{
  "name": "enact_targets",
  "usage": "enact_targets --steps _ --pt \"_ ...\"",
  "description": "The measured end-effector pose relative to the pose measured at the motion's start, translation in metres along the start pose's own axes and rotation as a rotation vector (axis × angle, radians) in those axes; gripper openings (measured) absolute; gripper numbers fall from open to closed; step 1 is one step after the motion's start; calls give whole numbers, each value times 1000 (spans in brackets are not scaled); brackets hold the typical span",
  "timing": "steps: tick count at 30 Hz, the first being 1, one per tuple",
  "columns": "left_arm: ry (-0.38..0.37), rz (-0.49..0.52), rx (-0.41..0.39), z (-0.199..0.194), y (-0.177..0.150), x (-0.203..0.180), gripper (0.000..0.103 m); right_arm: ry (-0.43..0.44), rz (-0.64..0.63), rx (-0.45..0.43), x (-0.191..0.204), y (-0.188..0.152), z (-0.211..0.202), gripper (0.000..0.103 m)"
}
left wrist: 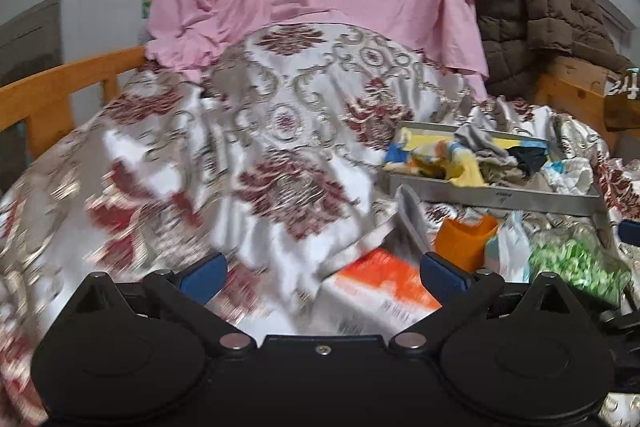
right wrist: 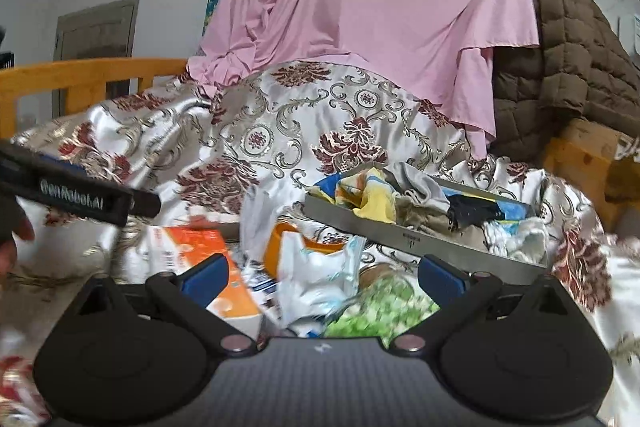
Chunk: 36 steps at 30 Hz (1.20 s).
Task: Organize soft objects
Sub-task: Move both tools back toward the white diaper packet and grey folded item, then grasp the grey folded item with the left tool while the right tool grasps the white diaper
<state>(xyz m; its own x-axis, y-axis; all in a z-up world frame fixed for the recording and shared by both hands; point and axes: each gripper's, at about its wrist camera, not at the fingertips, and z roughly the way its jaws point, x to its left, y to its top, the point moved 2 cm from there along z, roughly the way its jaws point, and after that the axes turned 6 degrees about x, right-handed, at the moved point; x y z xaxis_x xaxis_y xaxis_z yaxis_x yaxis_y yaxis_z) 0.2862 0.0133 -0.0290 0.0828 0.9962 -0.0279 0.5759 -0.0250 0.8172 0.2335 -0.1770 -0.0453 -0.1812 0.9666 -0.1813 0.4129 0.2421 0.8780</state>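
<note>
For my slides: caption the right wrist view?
Open right gripper hovers over packets beside a cloth-filled metal tray.

One shallow grey metal tray (right wrist: 400, 233) of crumpled cloths, one orange plastic cup (left wrist: 464, 241), one orange-and-white carton (left wrist: 384, 287), one green-and-white speckled bag (left wrist: 576, 263), one pink sheet (right wrist: 380, 7), one brown quilted jacket (right wrist: 572, 67).

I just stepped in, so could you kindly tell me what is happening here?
A person is tidying soft items on a bed with a patterned bedspread. Both tongs, left and right, are open and empty above loose packets. A metal tray already holds several crumpled cloths.
</note>
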Motion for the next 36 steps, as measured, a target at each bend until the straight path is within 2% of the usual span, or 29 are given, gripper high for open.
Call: enact_targets --steps 4,13,17,22,28,30,34,36 --pt "-55 22 10 27 20 -9 102 26 -31 15 -4 3 25 103" --pt "-121 57 29 77 50 -28 102 64 -43 47 -11 7 58 103" --pt "-137 41 93 95 56 -35 102 77 -46 63 -9 6 66 103" --pt "-156 29 132 105 58 -42 102 78 -50 79 -5 4 72 103" --pt "-171 10 161 115 57 -46 91 80 -40 84 -4 4 77 102" --pt "-176 6 166 117 58 -47 82 75 -45 90 -3 3 79 99" --pt "-184 7 165 120 59 -48 72 71 -36 104 -4 2 83 91" --pt "-190 14 173 122 59 -50 60 71 -38 104 -4 1 83 88"
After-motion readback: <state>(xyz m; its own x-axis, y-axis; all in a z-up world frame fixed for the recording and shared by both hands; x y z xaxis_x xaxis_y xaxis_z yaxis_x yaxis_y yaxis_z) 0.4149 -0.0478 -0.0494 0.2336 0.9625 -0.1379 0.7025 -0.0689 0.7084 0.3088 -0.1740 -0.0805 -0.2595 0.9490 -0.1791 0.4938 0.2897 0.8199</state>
